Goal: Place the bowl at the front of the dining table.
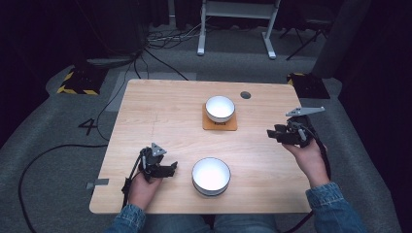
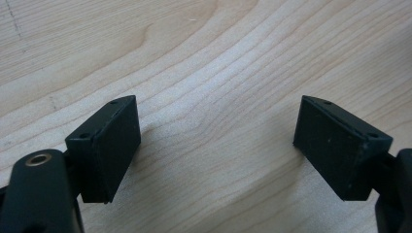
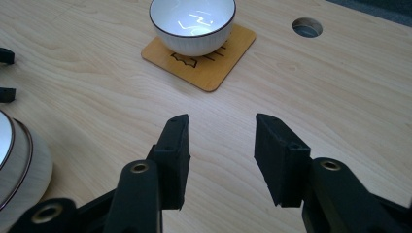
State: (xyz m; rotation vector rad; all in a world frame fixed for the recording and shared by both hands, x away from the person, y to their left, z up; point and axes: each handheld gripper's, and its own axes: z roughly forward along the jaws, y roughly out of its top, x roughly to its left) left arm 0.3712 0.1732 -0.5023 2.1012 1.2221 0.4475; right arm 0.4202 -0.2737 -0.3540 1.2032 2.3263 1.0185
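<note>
While both matte black claws, left claw and right claw, are spread over the pale grained wooden tabletop, nothing is pinched; the glossy round white bowl is set between them.

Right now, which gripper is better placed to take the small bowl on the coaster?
Right. The right gripper is open and faces the small bowl on the coaster; the left gripper sits beside the large bowl.

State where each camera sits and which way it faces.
High view: above the person's side, facing forward and down at the table; both forearms and tools show.
Left gripper view: rides the left tool, facing bare wood; its two open jaws show.
Right gripper view: rides the right tool, facing the far bowl on its coaster.
Shared: high and right views both show that bowl.
</note>
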